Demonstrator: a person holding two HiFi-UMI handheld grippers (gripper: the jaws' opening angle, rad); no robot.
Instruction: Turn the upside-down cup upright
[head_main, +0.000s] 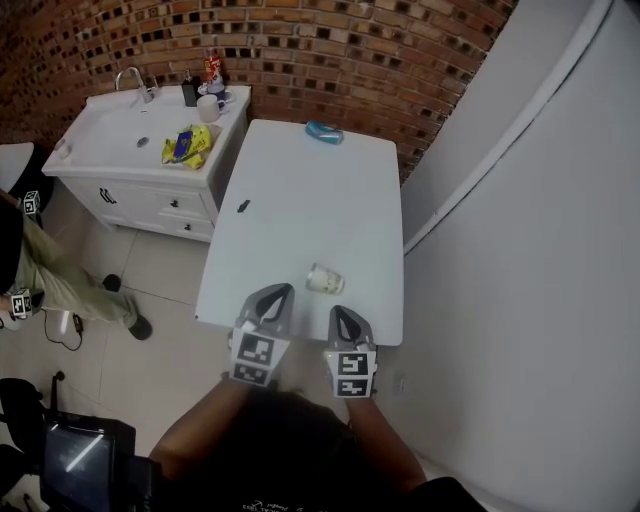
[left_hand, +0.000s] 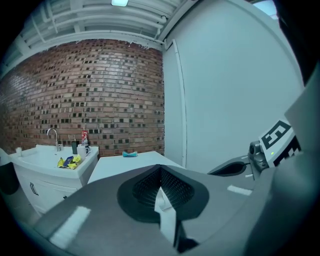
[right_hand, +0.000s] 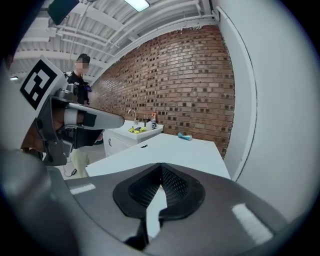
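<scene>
Noted on white table, close to near edge: paper cup, apparently on its side. Left gripper and right gripper reaching over that edge, just short of cup, jaws together on both, nothing between. Tabletop beyond mostly bare up to blue object at far edge. Right edge near white wall; left edge beside sink cabinet

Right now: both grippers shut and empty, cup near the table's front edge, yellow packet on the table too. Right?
No. The yellow packet lies on the sink cabinet beside the table, not on the table; the head view shows it. The rest holds: left gripper and right gripper shut and empty, cup near the table's front edge.
</scene>
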